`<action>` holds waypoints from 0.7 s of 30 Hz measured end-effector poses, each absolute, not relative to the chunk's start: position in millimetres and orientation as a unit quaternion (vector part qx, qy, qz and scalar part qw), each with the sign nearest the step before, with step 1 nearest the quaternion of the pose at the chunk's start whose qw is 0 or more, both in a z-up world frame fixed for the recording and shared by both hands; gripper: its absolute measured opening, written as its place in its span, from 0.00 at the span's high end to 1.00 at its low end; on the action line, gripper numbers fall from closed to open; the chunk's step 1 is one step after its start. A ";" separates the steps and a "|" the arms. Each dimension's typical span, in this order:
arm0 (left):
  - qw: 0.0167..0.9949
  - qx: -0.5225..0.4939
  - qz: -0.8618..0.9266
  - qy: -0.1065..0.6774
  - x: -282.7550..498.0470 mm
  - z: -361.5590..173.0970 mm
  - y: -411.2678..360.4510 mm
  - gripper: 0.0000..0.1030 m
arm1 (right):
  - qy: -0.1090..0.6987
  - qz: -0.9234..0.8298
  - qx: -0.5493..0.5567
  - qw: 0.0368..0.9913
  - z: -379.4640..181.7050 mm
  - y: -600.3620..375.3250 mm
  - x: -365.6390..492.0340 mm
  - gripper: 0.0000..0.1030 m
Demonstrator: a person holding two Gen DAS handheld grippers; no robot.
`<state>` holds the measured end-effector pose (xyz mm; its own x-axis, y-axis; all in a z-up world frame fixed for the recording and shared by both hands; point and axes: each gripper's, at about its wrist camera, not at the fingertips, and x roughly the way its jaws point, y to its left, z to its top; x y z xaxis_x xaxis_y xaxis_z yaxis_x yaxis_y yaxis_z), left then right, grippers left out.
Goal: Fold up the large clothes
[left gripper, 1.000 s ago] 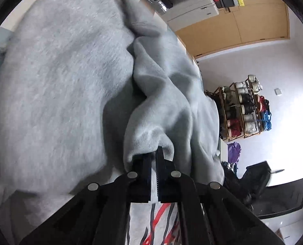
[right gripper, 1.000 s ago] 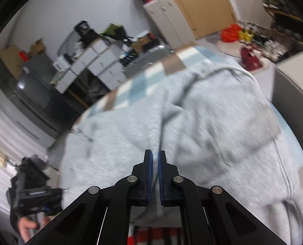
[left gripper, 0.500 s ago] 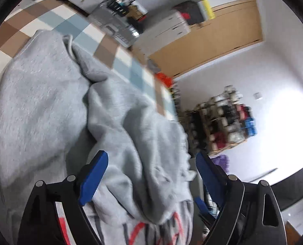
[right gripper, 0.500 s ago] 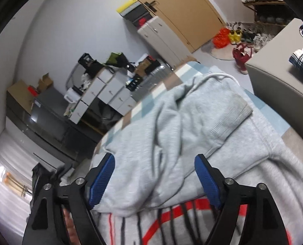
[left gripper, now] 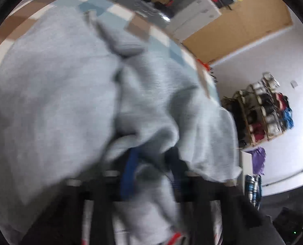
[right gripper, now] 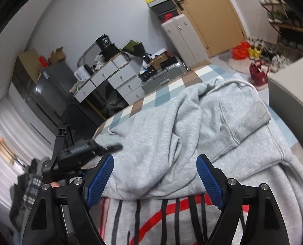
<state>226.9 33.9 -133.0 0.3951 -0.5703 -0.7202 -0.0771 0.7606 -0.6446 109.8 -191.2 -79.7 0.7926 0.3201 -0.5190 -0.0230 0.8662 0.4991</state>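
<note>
A large grey hoodie (right gripper: pixel 192 134) lies crumpled on a checked tablecloth (right gripper: pixel 171 87), its red and black striped print (right gripper: pixel 171 214) facing up nearest me. My right gripper (right gripper: pixel 154 181) is open and empty just above the hoodie's near fold. In the blurred left wrist view the hoodie (left gripper: pixel 70 102) fills the frame. My left gripper (left gripper: pixel 151 173) has its fingers partly closed around a bunched grey fold. The blur hides whether they pinch it. The left gripper also shows in the right wrist view (right gripper: pixel 80 151).
A beige cabinet (right gripper: pixel 184 38), white drawers (right gripper: pixel 118 75) and a silver suitcase (right gripper: pixel 163 75) stand beyond the table's far edge. A grey sofa arm (right gripper: pixel 290 94) lies to the right. A shoe rack (left gripper: pixel 261 110) stands against the wall.
Both grippers were shut a second ago and opened wide, letting go of the hoodie. The left gripper has since dropped back onto the cloth with its fingers narrowing around a fold.
</note>
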 end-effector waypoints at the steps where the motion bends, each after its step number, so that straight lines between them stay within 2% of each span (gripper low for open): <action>1: 0.771 -0.322 -0.166 0.524 227.5 -135.6 35.4 0.87 | 0.308 0.096 0.237 0.916 -79.4 -189.7 109.2 0.18; 14: 0.813 -0.230 -0.153 0.513 191.9 -119.9 38.6 0.87 | 0.296 0.104 0.132 0.940 -73.9 -154.6 97.0 0.17; 18: 0.824 -0.170 -0.152 0.519 186.8 -115.0 34.4 0.87 | 0.303 0.076 0.102 0.945 -79.3 -150.6 100.8 0.15; 21: 0.814 -0.170 -0.157 0.532 187.0 -110.2 36.9 0.86 | 0.312 0.051 0.121 0.941 -77.5 -163.0 109.5 0.15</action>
